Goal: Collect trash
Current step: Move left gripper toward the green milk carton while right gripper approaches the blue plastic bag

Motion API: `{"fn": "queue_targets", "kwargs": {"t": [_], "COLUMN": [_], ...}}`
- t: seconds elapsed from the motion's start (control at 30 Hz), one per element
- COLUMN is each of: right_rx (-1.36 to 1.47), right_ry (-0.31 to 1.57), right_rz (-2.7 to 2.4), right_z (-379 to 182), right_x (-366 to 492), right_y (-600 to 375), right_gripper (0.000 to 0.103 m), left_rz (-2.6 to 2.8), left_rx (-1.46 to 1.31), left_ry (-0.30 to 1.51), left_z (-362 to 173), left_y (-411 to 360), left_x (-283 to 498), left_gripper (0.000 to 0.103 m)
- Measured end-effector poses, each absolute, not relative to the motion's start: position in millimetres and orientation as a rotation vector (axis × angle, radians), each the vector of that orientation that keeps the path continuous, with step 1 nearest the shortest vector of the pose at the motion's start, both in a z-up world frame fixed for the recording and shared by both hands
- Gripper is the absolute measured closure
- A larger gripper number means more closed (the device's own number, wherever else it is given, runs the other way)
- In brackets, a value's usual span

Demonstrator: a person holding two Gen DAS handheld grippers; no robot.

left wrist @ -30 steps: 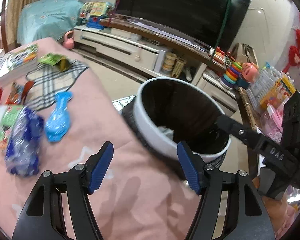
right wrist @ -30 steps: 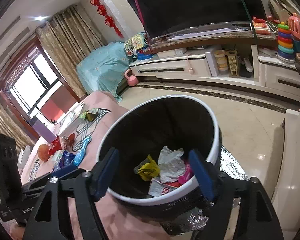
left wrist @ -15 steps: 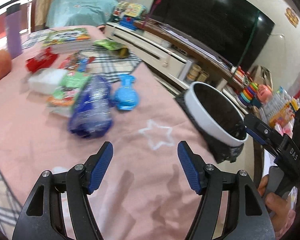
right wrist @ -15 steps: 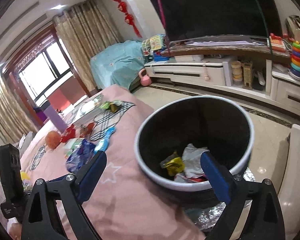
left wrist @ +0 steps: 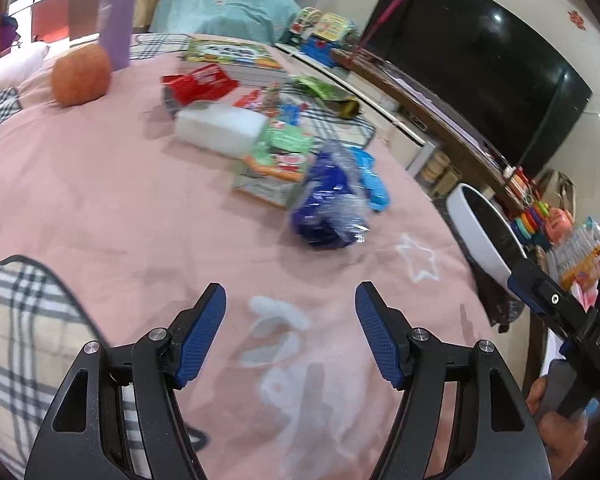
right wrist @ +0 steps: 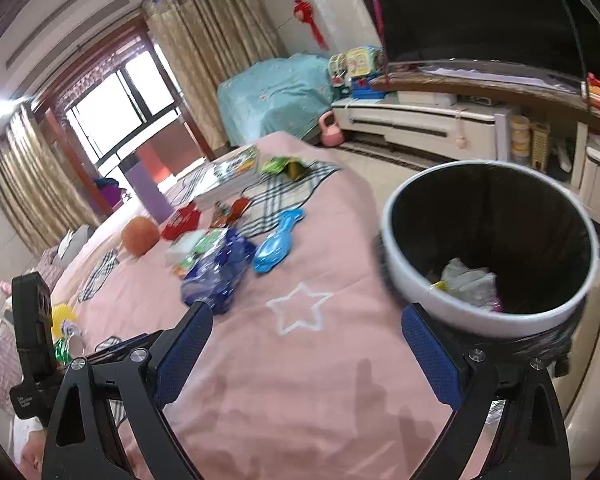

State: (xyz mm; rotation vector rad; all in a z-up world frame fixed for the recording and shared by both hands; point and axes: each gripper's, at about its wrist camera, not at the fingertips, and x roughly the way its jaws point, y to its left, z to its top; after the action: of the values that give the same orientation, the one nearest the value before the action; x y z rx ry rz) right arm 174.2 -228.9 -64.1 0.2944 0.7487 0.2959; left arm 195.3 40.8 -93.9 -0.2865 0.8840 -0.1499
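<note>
Both empty and open, the left hand-held gripper [left wrist: 290, 334] and right hand-held gripper [right wrist: 306, 350] have swung from the white-rimmed black-lined bin [right wrist: 420, 292] toward the crumpled blue plastic bag [left wrist: 328, 204] mid-bed, likely next.

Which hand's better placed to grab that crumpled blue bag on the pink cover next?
Probably left. The left claw is open and empty, with the blue bag almost straight ahead. The right claw sits nearer the bin, the bag off to its left.

Crumpled blue bottle [left wrist: 332, 204] on pink bedspread, beside white-rimmed bin [right wrist: 488, 316].
</note>
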Motion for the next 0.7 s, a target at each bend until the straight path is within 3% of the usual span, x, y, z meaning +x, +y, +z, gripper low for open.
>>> {"fn": "queue_targets", "kwargs": {"t": [0.7], "right_rx": [0.327], "right_ry": [0.821], "right_rz": [0.46], "right_z": [-92.8], "right_x": [200.7], "right_y": [-149.2], "right_gripper": [0.007], "left_rz": [-0.067], "left_rx": [-0.263], "left_ry": [0.915], "left_z": [-114.8], "left_y": [83.6], "left_x": [207.9], "left_gripper": [0.034]}}
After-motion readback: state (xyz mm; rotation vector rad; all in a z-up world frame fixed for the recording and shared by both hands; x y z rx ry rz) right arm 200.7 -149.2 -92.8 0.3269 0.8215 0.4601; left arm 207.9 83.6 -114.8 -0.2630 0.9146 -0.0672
